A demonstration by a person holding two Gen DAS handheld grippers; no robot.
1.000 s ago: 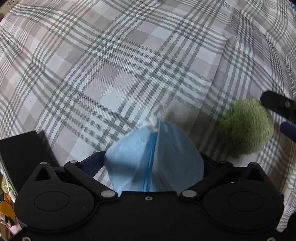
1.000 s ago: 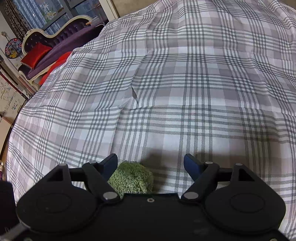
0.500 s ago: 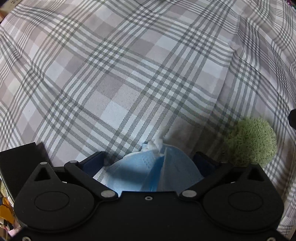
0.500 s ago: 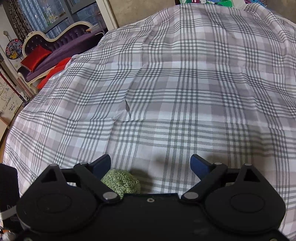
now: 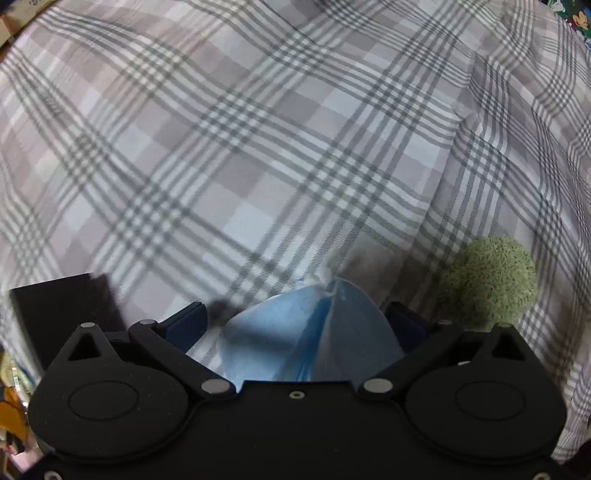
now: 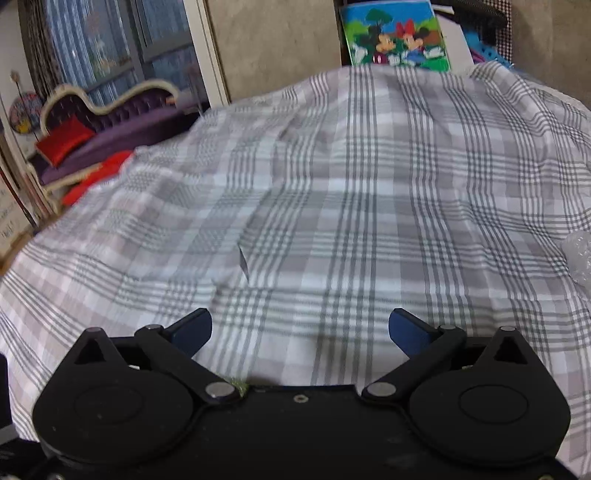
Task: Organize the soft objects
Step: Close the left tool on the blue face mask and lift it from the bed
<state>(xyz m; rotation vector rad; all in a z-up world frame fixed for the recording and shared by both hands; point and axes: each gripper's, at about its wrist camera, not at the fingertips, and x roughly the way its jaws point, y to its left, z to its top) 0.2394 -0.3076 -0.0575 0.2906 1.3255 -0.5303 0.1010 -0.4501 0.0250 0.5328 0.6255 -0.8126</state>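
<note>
A wide bed cover of grey-and-white plaid cloth point(image 6: 332, 229) is filling both views, lying rumpled in soft folds. Beyond it in the right wrist view a purple tufted chaise with a cream frame point(image 6: 110, 118) is standing by a curtained window, a red cushion point(image 6: 62, 142) resting on it, and a bright cartoon-mouse picture panel point(image 6: 397, 35) is leaning at the far edge. The crumpled pale blue plastic bag point(image 5: 310, 343) is sitting between the left gripper's point(image 5: 301, 321) fingers; whether they are pressing on it I cannot tell. The fuzzy round green ball point(image 5: 489, 282) is lying on the cover just right of it. The right gripper point(image 6: 301, 328) has just been opening, its jaws standing wide over bare cloth.
</note>
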